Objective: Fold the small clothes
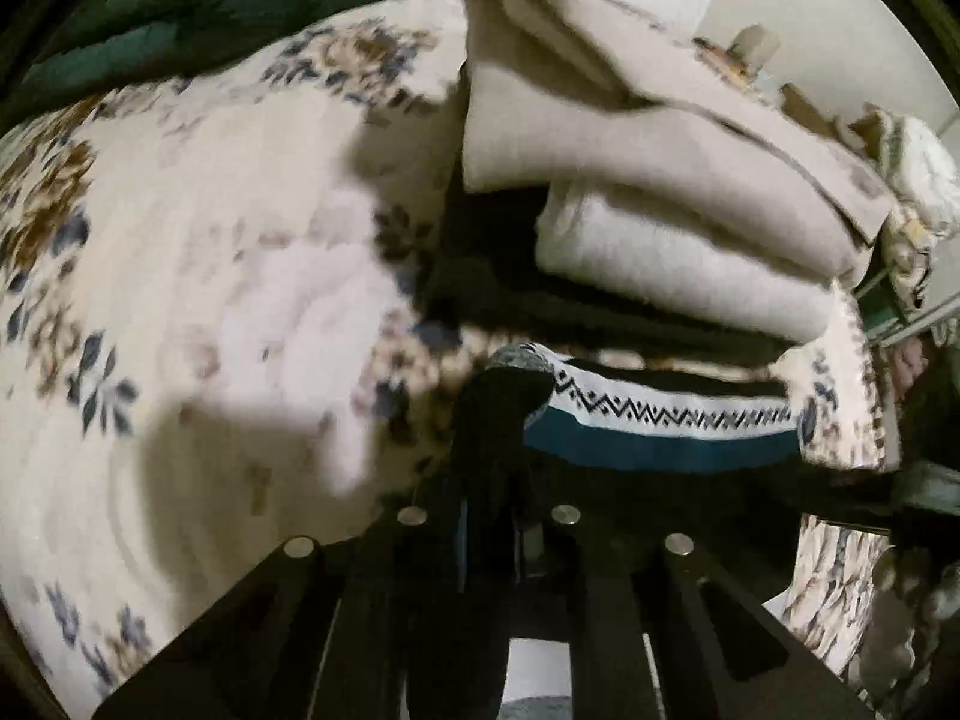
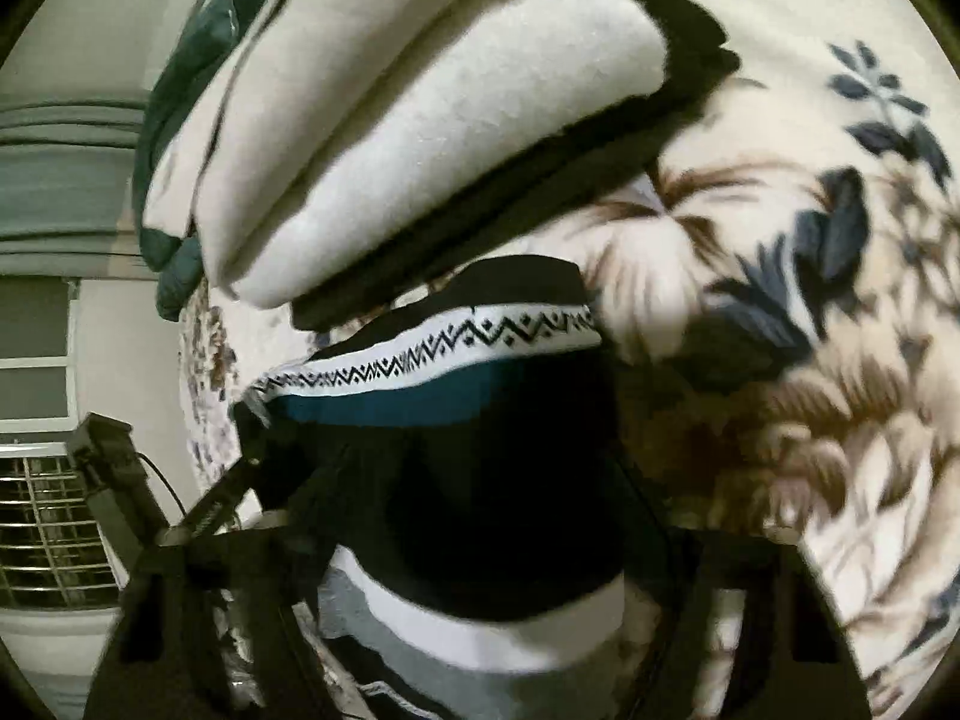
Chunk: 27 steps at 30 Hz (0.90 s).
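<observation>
Stretching between both claws, a patterned garment (image 1: 660, 414) with a white zigzag band, a teal stripe and black cloth hangs just above the floral bedspread (image 1: 180, 276). The left claw (image 1: 504, 396) is pinched on its grey-trimmed edge. The right claw (image 2: 480, 480) is buried under the garment's black fold, so whether it is spread or pressed together cannot be told. Just beyond lies a stack of folded cream blankets (image 2: 384, 138).
</observation>
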{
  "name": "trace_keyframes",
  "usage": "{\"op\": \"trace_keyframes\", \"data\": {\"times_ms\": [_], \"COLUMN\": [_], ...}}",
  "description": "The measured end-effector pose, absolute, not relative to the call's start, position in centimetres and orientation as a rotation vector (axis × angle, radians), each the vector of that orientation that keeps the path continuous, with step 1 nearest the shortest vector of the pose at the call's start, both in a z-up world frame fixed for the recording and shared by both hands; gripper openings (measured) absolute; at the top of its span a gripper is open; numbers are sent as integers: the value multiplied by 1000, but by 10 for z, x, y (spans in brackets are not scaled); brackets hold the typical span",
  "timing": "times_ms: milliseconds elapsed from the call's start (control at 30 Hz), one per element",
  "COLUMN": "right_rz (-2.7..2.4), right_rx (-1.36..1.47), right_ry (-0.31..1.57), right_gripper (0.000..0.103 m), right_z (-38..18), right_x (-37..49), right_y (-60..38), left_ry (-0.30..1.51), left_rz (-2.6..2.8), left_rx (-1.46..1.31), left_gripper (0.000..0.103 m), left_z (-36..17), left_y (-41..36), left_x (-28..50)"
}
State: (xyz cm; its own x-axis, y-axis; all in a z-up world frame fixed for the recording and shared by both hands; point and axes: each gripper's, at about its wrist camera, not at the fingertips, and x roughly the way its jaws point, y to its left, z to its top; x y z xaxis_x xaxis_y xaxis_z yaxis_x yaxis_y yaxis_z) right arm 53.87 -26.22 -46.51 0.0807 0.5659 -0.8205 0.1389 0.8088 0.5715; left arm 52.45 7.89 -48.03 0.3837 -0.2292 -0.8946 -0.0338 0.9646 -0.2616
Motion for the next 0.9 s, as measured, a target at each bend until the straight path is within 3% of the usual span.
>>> {"op": "trace_keyframes", "data": {"times_ms": [33, 200, 333, 400, 433, 467, 533, 633, 900], "right_rz": [314, 160, 90, 91, 98, 112, 140, 192, 228], "right_rx": [570, 608, 568, 568, 581, 607, 647, 636, 663], "right_ry": [1496, 1396, 1463, 1485, 1492, 1495, 1489, 1501, 1686], "right_gripper": [5, 3, 4, 10, 22, 43, 61, 65, 66], "right_z": [-468, -452, -467, -466, -462, -458, -449, -427, -433], "right_x": [542, 545, 559, 554, 550, 543, 520, 472, 258], "right_y": [-262, -288, -290, -290, -292, -292, -293, -291, -283], "left_ry": [1170, 1183, 1239, 1235, 1226, 1217, 1191, 1162, 1261], "left_rz": [-142, -232, -279, -304, -302, -303, -314, -304, -187], "left_rx": [-260, -290, -306, -331, -341, -361, -423, -471, -371], "left_gripper": [8, 8, 12, 13, 19, 21, 27, 41, 42], "left_z": [-479, -491, -507, -501, -494, -489, -475, -460, -449], "left_y": [83, 96, 95, 100, 105, 111, 127, 148, 166], "left_x": [526, 552, 562, 552, 543, 534, 505, 456, 265]}}
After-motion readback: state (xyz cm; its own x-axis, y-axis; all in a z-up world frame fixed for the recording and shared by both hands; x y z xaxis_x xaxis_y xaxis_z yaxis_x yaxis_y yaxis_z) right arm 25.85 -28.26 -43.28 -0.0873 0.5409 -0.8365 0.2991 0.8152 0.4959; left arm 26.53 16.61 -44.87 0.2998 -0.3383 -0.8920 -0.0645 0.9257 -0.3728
